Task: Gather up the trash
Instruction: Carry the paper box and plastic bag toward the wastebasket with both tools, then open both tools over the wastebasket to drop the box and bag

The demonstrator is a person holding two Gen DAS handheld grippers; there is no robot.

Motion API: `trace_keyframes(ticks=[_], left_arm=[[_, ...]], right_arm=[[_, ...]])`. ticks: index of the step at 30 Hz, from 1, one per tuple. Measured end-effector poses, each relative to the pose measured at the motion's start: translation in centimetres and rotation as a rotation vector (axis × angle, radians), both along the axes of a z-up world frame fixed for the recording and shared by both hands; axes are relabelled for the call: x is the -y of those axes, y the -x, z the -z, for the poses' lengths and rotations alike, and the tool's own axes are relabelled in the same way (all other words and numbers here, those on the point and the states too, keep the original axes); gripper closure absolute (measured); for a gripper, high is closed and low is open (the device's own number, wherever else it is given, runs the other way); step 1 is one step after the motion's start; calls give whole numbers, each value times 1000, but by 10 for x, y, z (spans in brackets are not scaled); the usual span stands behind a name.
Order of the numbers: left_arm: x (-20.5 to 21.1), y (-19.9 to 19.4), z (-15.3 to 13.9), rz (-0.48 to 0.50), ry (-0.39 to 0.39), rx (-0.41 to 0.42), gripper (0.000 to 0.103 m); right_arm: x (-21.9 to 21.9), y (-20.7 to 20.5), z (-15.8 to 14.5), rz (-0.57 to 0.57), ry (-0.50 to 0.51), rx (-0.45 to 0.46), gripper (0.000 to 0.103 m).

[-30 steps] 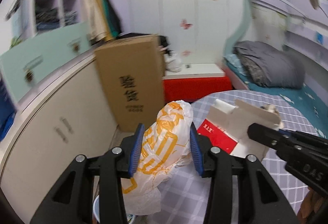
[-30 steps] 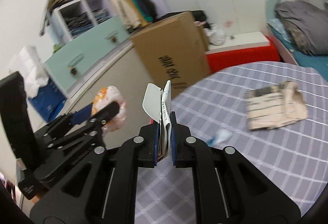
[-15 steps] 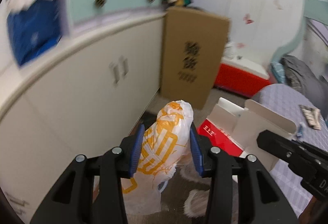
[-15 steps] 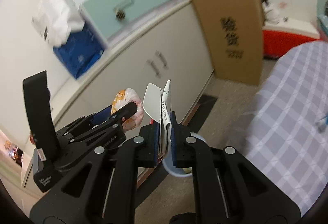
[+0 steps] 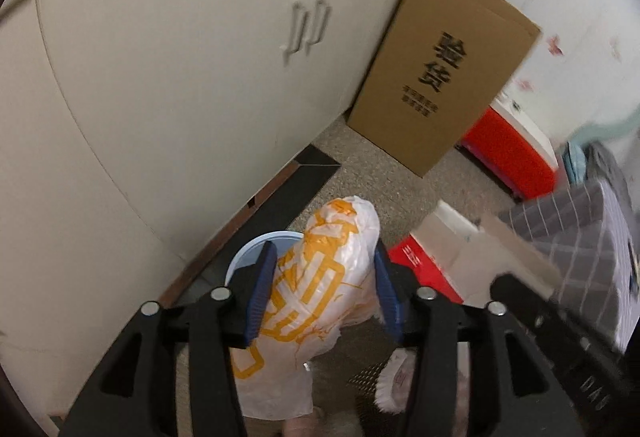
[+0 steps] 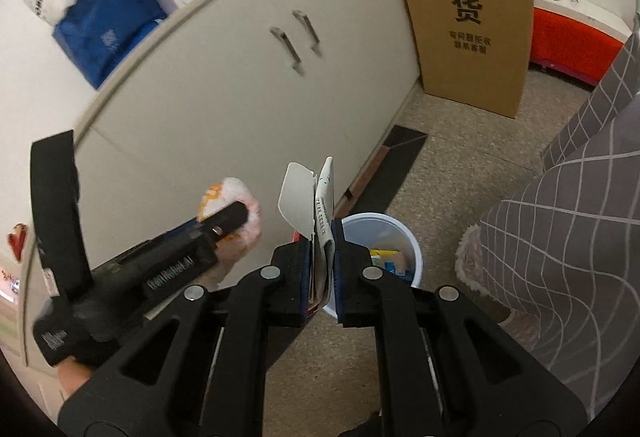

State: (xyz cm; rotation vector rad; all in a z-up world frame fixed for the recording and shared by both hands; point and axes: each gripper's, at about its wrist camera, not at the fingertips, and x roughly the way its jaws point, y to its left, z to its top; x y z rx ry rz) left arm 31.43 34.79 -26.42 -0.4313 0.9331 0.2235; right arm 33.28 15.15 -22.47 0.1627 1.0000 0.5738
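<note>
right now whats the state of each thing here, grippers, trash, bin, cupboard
left gripper: shut on plastic bag
right gripper: shut on flattened carton
bin: upright on the floor, open, some trash inside
cupboard doors: closed
cardboard box: upright against the cupboard

bin (image 6: 412, 249) before cabinet (image 6: 224, 77), carton (image 6: 468, 13) behind

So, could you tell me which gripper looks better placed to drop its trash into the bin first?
Probably the right gripper: its carton hangs at the bin rim, while the left gripper with its bag sits off to the side.
</note>
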Motion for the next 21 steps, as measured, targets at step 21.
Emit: trace_keyframes(ticks=[21], left_arm=[[-17, 4, 44, -87, 37, -123, 25]], right_arm=[[-14, -13, 35, 6, 48, -48, 93]])
